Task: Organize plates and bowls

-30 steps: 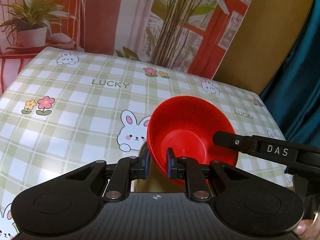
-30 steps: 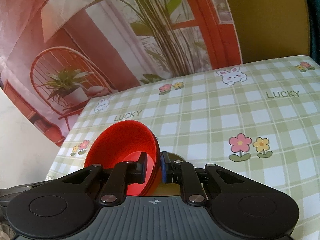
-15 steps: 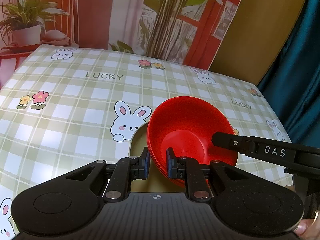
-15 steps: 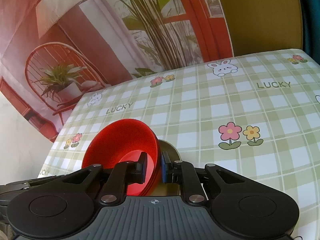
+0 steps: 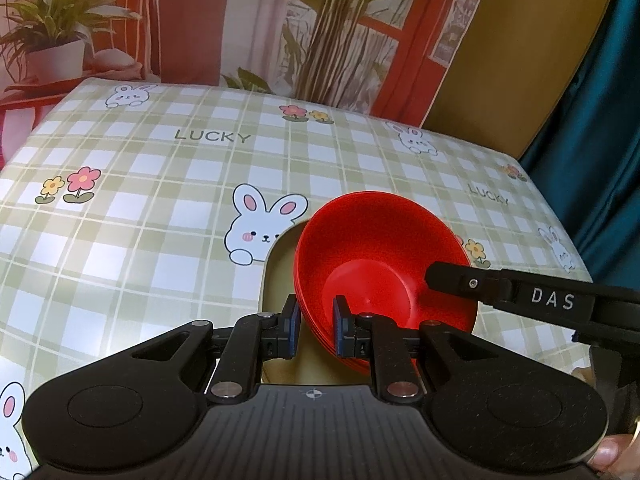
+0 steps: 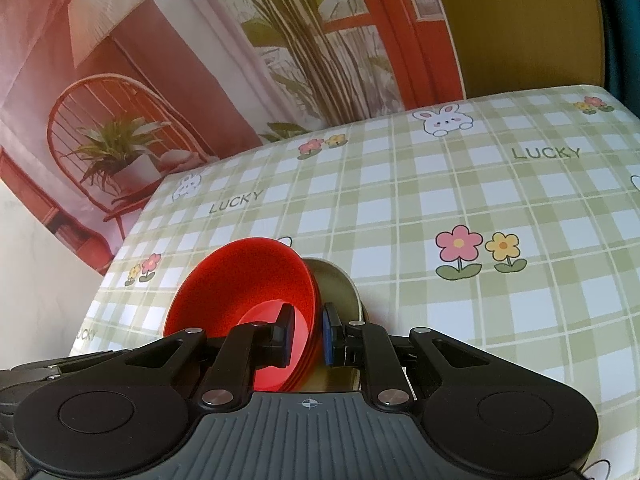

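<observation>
Left to right, left wrist view:

- Tablecloth: green check, printed with rabbits, flowers and "LUCKY". Spread flat over the table.
- Olive plate: lying on the cloth beneath the bowls, mostly hidden by them.
- Left gripper: jaws narrow, clamped on the near left rim of the red bowls. One pad outside the wall, one inside.
- Red bowls: nested stack, several rim edges visible at the near side. Tilted, opening turned toward the camera, positioned over the olive plate. Contact with the plate cannot be determined.
- Right gripper finger: black, marked "DAS", entering from the right edge and reaching inside the stack's right rim.

Right wrist view:

- Red bowls: left of centre, olive plate showing just behind.
- Right gripper: jaws narrow, clamped on the stack's right rim. Left pad inside, right pad outside.
</observation>
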Tool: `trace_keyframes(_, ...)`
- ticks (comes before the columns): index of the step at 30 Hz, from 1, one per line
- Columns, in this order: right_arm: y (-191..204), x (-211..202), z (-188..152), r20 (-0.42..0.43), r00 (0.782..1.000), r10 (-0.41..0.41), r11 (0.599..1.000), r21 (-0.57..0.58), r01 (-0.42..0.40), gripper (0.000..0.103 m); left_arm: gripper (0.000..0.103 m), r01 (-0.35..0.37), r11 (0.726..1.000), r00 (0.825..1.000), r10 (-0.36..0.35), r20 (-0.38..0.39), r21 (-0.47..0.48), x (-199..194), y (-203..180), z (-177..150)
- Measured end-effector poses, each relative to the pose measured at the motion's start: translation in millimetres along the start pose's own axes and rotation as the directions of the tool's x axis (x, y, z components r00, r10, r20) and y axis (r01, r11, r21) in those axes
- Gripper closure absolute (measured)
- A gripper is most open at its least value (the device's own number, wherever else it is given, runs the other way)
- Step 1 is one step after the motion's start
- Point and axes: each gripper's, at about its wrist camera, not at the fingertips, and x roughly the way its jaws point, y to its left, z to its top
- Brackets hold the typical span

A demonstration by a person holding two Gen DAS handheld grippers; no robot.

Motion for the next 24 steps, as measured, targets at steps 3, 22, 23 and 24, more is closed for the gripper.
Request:
trace_keyframes(3,-0.6,0.6,-0.7,-0.003,1.0,0.0,1.0,0.003,0.0,0.088,0.085,-0.004,1.0,1.0,0.004,-0.005,0.002,1.5,-0.4,-1.5)
trace_keyframes(22,-3.3,0.7,-2.3,-0.001,1.0,-0.017,1.0,0.005,0.017,0.083,0.084,-0.029,0.999,1.0,0.029,0.008,0.019,1.0,-3.2,-0.6)
trace_keyframes(23,-3.5,0.4,-1.9,-0.001,1.0,-0.02,1.0,0.003,0.02,0.082,0.084,-0.029,0.999,1.0,0.028,0.008,0.017,0.8,-2.9,-0.4)
trace_keyframes(24,-3.4,0.0,-1.8,0.001,1.0,-0.022,1.0,0.001,0.022,0.081,0.082,-0.028,0.999,1.0,0.028,0.009,0.017,0.3,-2.6,-0.2)
